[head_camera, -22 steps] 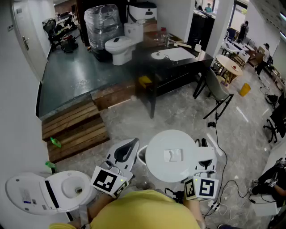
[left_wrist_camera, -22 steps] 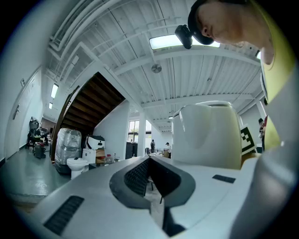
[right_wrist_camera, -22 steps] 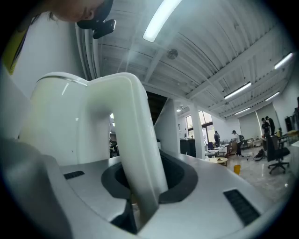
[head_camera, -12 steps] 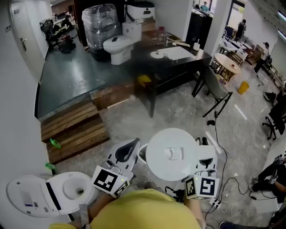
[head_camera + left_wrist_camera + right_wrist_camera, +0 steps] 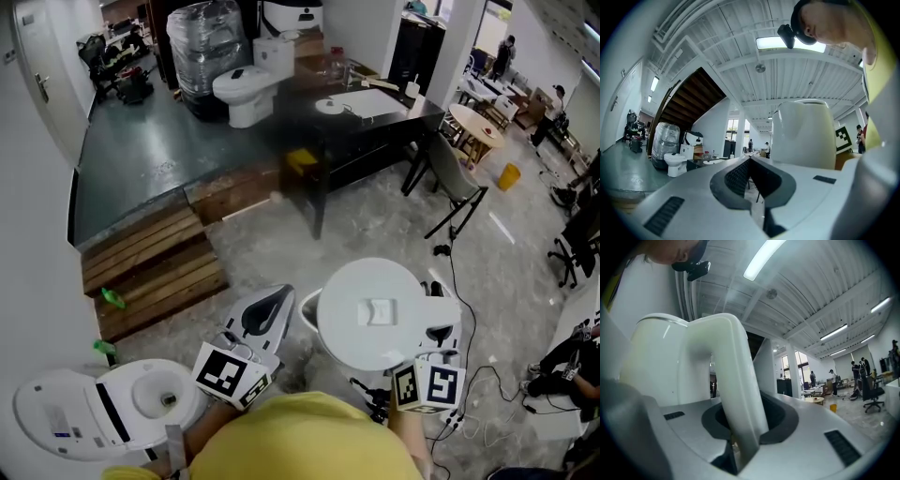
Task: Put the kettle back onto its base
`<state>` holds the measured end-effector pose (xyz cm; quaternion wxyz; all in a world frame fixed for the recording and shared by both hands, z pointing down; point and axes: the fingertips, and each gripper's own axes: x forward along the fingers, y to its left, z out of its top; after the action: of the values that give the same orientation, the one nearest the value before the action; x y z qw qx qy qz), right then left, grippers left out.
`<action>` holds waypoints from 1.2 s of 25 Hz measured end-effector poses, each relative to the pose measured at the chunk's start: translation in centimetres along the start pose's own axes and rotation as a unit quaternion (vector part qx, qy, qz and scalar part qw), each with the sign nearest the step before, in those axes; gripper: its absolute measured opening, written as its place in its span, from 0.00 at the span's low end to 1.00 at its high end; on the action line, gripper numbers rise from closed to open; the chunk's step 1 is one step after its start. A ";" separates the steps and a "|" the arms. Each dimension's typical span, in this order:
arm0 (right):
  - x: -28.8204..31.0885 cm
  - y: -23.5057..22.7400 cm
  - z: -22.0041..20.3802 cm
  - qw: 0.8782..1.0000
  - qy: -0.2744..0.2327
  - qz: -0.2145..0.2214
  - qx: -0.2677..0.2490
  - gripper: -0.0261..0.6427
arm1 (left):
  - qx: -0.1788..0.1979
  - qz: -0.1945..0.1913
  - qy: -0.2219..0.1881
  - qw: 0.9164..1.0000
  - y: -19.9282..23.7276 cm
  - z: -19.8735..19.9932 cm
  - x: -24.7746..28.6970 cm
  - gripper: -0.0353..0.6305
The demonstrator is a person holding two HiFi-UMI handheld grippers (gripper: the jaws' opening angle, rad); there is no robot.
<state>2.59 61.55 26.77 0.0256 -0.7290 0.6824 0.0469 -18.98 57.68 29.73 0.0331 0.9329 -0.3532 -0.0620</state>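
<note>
A white electric kettle [image 5: 375,314] hangs in the air close in front of me, its round lid facing up. My right gripper [image 5: 441,336] is shut on the kettle's handle [image 5: 736,390], which stands upright between the jaws in the right gripper view [image 5: 740,430]. The left gripper [image 5: 279,294] floats just left of the kettle, apart from it, jaws together and holding nothing. In the left gripper view [image 5: 751,159] the kettle's body [image 5: 804,133] rises to the right. A white round disc [image 5: 328,106], possibly the base, lies on the far dark table [image 5: 394,127].
An open white toilet [image 5: 141,398] stands at my lower left, beside wooden pallet steps [image 5: 150,267]. A folding chair [image 5: 455,192] stands by the dark table. Cables [image 5: 473,389] trail on the floor at the right. Another toilet [image 5: 244,89] sits on the raised platform.
The kettle and the right gripper have shifted a little right and forward in the head view. The left gripper has stayed beside it.
</note>
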 end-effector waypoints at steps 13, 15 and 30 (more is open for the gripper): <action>11.9 -3.3 -1.7 1.000 -0.015 0.014 0.014 0.17 | 0.010 0.010 -0.017 1.000 6.2 -0.5 10.6 0.06; 14.4 -4.1 -1.6 1.000 -0.018 0.018 0.013 0.17 | 0.013 0.011 -0.019 1.000 7.2 -0.2 13.0 0.06; 27.9 -9.5 -2.5 0.999 -0.012 0.047 0.013 0.17 | 0.011 0.043 -0.017 0.999 12.5 -0.1 25.6 0.06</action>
<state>13.93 34.28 26.16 0.0414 -0.6951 0.7162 0.0481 -8.09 31.37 28.76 0.0200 0.9160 -0.3941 -0.0723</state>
